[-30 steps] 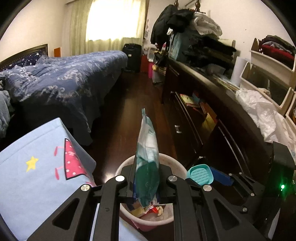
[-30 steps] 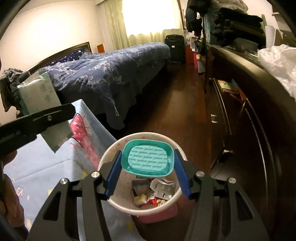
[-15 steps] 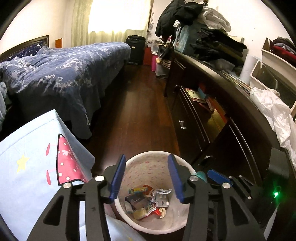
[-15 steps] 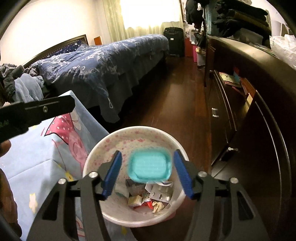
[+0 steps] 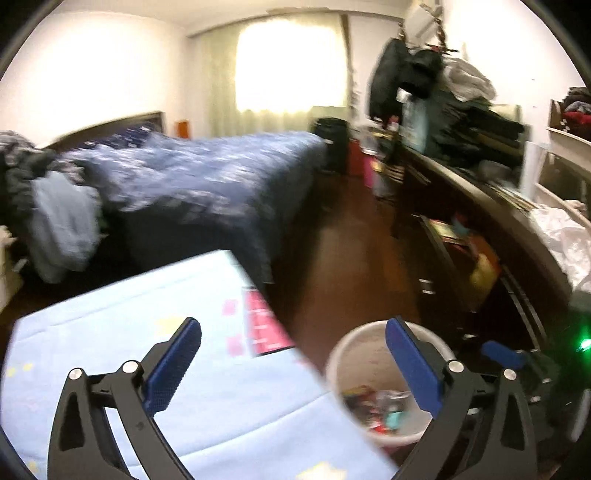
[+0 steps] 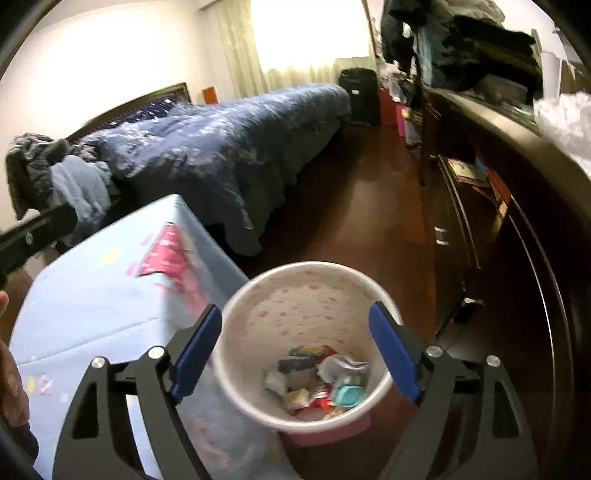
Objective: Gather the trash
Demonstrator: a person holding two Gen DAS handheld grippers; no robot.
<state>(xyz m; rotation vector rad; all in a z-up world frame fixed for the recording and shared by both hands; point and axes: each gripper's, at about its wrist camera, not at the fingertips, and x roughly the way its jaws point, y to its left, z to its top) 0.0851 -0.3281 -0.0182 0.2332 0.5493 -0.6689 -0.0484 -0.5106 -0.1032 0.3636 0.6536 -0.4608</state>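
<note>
Pink-speckled white trash bin [image 6: 306, 295] on dark wood floor [image 6: 373, 206], just beside light-blue cloth-covered table [image 6: 110, 295]. Bin holding a heap of wrappers and scraps [image 6: 306, 380]; teal soap-dish-like piece [image 6: 349, 395] lying among them at right side of heap. Right gripper [image 6: 295, 349] above bin, blue pads [image 6: 195, 349] spread wide either side of rim, jaws just been opening, nothing between them, nothing held. Left gripper [image 5: 291, 365] over table corner, spread as wide as it goes, jaws just been opening too, empty; right pad [image 5: 413, 365] in front of bin [image 5: 354, 343], left pad over blue cloth [image 5: 110, 332]. Left view motion-blurred, bin contents [image 5: 380, 406] only a colourful smear there. Bed with dark blue quilt [image 6: 221, 147] behind table. Dark wooden cabinet [image 6: 517, 221] along right wall, clothes piled on top [image 6: 480, 40]. Black suitcase [image 6: 360, 96] under bright curtained window [image 6: 306, 33]. White plastic bag [image 6: 565, 122] on cabinet top, right edge.
</note>
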